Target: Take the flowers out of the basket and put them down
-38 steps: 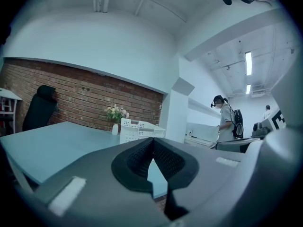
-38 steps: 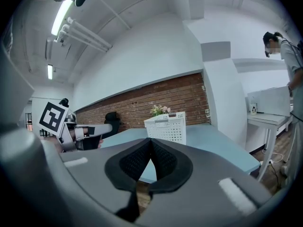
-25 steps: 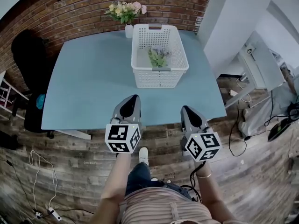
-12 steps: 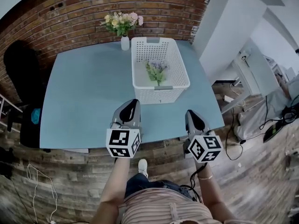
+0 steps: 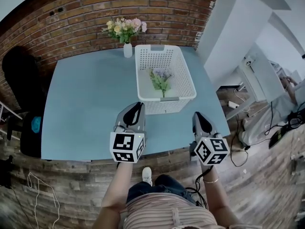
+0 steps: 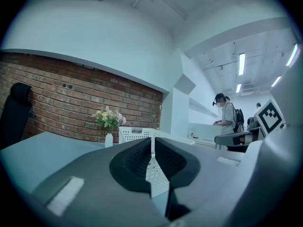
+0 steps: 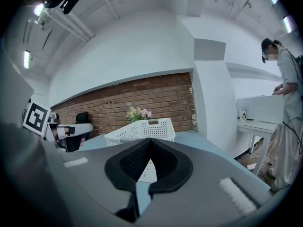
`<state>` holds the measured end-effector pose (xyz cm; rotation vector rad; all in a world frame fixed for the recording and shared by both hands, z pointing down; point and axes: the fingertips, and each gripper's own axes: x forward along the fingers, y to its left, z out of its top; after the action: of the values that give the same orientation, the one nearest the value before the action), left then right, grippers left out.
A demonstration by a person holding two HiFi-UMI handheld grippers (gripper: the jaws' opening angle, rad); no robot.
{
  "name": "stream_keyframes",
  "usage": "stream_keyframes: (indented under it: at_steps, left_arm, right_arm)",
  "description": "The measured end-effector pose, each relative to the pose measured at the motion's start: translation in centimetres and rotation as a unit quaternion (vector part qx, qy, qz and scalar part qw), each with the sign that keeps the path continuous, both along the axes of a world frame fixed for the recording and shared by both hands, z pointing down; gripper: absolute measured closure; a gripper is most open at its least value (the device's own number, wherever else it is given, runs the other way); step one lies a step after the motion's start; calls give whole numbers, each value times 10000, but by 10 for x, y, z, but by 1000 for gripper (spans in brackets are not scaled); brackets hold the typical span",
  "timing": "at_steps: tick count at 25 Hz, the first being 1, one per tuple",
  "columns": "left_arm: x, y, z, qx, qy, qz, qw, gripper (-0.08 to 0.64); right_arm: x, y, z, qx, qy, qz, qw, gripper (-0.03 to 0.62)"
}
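At the far left of the head view a dark chair [image 5: 21, 78] stands off the table's edge, clear of any path I would take. The blue table [image 5: 86, 104] is bare across its left half. At its far edge, upper centre of the frame, a small vase of flowers [image 5: 125, 31] stands just beside the basket's far left corner; I take that bunch to be decoration and not my job.

My left gripper [image 5: 137, 109] hangs over the near table edge, lower centre. Its jaws are opening, only a crack apart so far, with nothing between them. Up and slightly right of it sits the white basket [image 5: 188, 78]. The flowers [image 5: 161, 79] lie on the basket floor, stem toward the bottom of the frame and blooms toward the brick wall, so their long axis runs almost straight away from me. The basket's near wall stands between my tongs and the stem, so I judge the reach has to go over that rim and down.

My right gripper [image 5: 200, 117], lower right of centre, has its jaws together and holds nothing. It is farther from the stem than my left one.
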<state>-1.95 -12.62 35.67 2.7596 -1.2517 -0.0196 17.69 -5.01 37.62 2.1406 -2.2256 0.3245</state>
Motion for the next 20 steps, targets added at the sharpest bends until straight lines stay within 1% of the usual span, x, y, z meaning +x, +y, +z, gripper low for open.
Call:
stream_keyframes:
  at_steps: [4,7,9,12,16,20]
  left_arm:
    - [1,-15,-2,-109,60,-50,9999,531]
    - [5,-23,-6,-128,-27,-21,9999,515]
    - [11,-30,-17,-70,-119,63,9999,508]
    - [27,-45,-31,-37,-367,264,9990,498]
    - [53,-65,-38,-297,-660,648,9953,447]
    - [86,-91,-38,-579,-1047,947,9883,417]
  right_arm:
    - [7,-9,-3,41,1,114,9999,586]
    - [11,-11,-3,-3,34,156,9999,586]
    - [17,-13,-4,-42,92,189,9998,586]
    - [32,-16,-3,-72,118,286,9995,586]
    - [50,-23,-1,-88,91,448,9989,586]
    - [73,-35,-3,-68,99,521,9986,586]
